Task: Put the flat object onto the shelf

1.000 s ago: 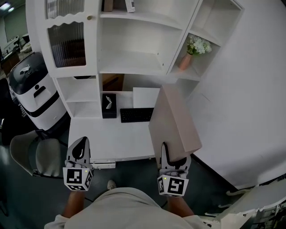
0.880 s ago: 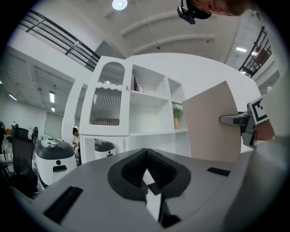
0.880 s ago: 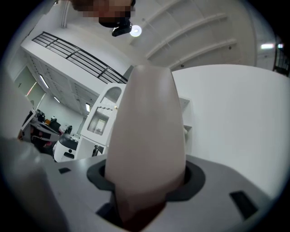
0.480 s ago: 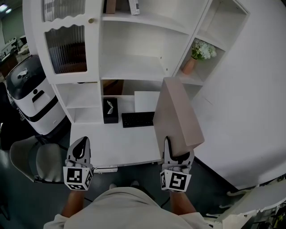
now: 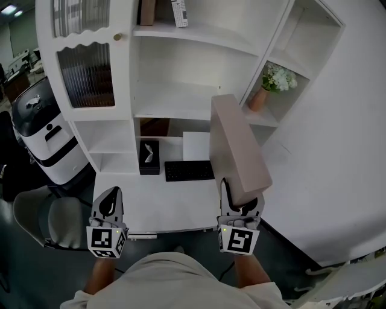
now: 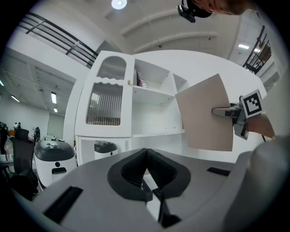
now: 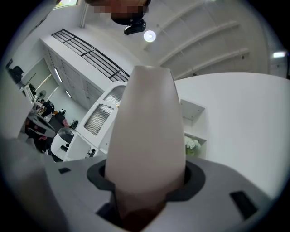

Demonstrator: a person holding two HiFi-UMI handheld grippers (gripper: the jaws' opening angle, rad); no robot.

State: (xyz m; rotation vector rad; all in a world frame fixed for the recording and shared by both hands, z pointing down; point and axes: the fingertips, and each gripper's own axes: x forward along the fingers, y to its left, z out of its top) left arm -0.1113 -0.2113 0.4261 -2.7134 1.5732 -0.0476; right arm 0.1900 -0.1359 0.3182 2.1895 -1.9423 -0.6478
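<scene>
Flat object (image 5: 238, 151) raised — closer to shelf (image 5: 175, 101)

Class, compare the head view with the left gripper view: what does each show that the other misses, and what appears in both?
Only the head view shows the black keyboard and tissue box on the desk, and the potted flowers in a side shelf.

Only the left gripper view shows the round ceiling light, and that the left hand-held gripper has its jaws shut together with nothing between them.

Both show the white shelf unit and the flat board, clamped by the right hand-held gripper.
</scene>
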